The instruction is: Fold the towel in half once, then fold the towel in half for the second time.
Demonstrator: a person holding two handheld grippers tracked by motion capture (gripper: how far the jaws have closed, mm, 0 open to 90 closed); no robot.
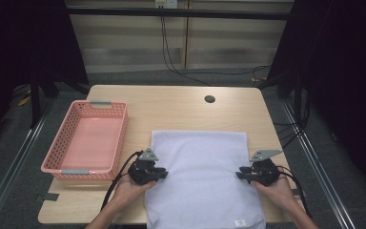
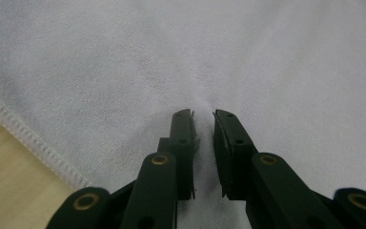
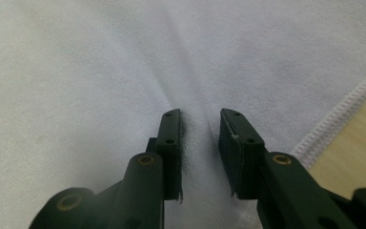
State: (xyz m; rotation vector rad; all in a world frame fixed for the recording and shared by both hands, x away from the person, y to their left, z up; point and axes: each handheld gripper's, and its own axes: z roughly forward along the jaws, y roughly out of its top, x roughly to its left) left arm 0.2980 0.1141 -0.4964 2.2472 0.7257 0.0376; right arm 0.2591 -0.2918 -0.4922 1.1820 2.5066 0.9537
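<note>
Towel [image 1: 202, 176] lying flat, long axis near to far. Left gripper [image 1: 158, 174] pinching a ridge by its left edge; right gripper [image 1: 242, 175] narrowed around a fold by its right edge.

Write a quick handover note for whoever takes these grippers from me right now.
Left gripper: on the towel near its left edge, jaws nearly shut, pinching up a ridge of cloth.
Right gripper: on the towel near its right edge, jaws narrowed around a raised fold, gap wider; grip not certain.
Towel: spread flat on the table, near end hanging over the front edge. Pink basket sits left, empty.
Done: both sides pinched.
Left: probably lift, fold, and put it in the basket.
</note>
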